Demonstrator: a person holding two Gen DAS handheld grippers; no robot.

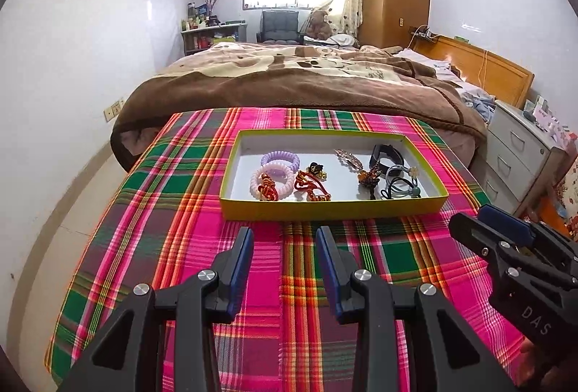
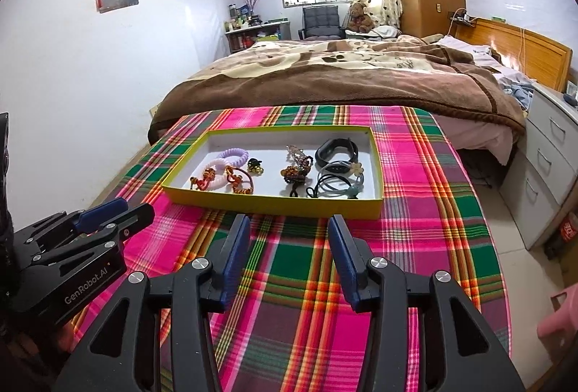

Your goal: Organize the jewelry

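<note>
Left tool (image 1: 284, 236) open, empty; right tool (image 2: 289, 224) open, empty; both near yellow tray (image 1: 332, 206).

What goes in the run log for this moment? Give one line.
left gripper: open, empty | right gripper: open, empty | both short of yellow tray | jewelry in tray, untouched | plaid cloth underneath

left black two-finger gripper with blue pads (image 1: 284, 236): jaws parted, empty, level, pointing forward | right black two-finger gripper with blue pads (image 2: 289, 224): jaws parted, empty, alongside
</note>
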